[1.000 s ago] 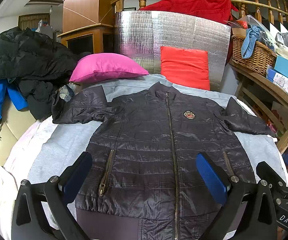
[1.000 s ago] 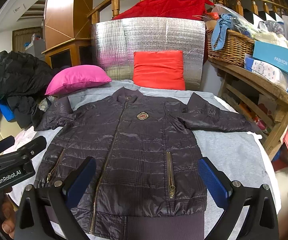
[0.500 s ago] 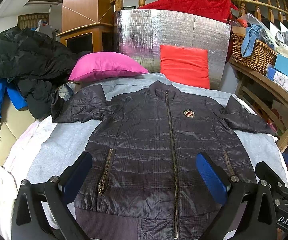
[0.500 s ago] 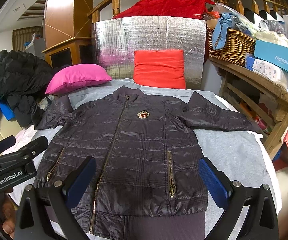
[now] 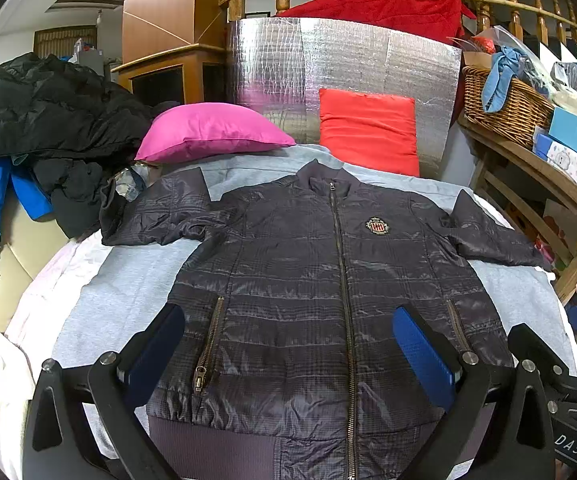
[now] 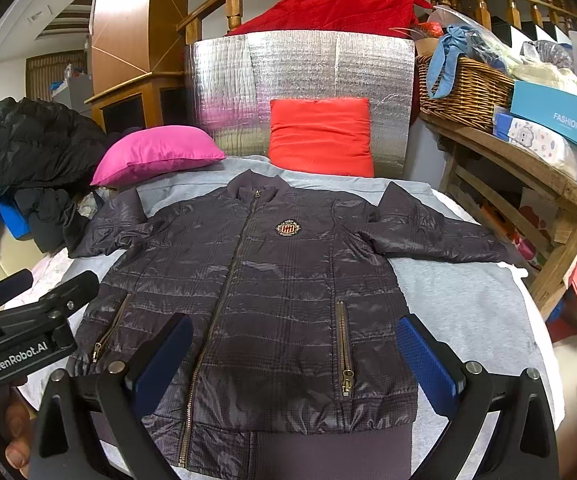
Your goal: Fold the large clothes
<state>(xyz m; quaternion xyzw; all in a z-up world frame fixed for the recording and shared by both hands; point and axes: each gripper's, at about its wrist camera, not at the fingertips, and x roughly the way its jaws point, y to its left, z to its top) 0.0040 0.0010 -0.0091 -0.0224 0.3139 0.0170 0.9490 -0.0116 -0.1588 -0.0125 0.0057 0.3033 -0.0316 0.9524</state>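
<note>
Blue-padded fingers of the left gripper point(image 5: 288, 344) stand wide apart, gripping nothing, above the hem of the dark quilted jacket point(image 5: 328, 288). The right gripper point(image 6: 292, 350) is spread just as wide and also empty, over the jacket's lower front. The jacket lies flat and zipped, front up, sleeves out to both sides, on a grey sheet point(image 6: 460, 296). Beyond its collar sit a pink pillow point(image 5: 208, 132) and a red cushion point(image 5: 368, 128). Farther right, a wicker basket point(image 6: 464, 92) on a wooden bench holds blue cloth.
</note>
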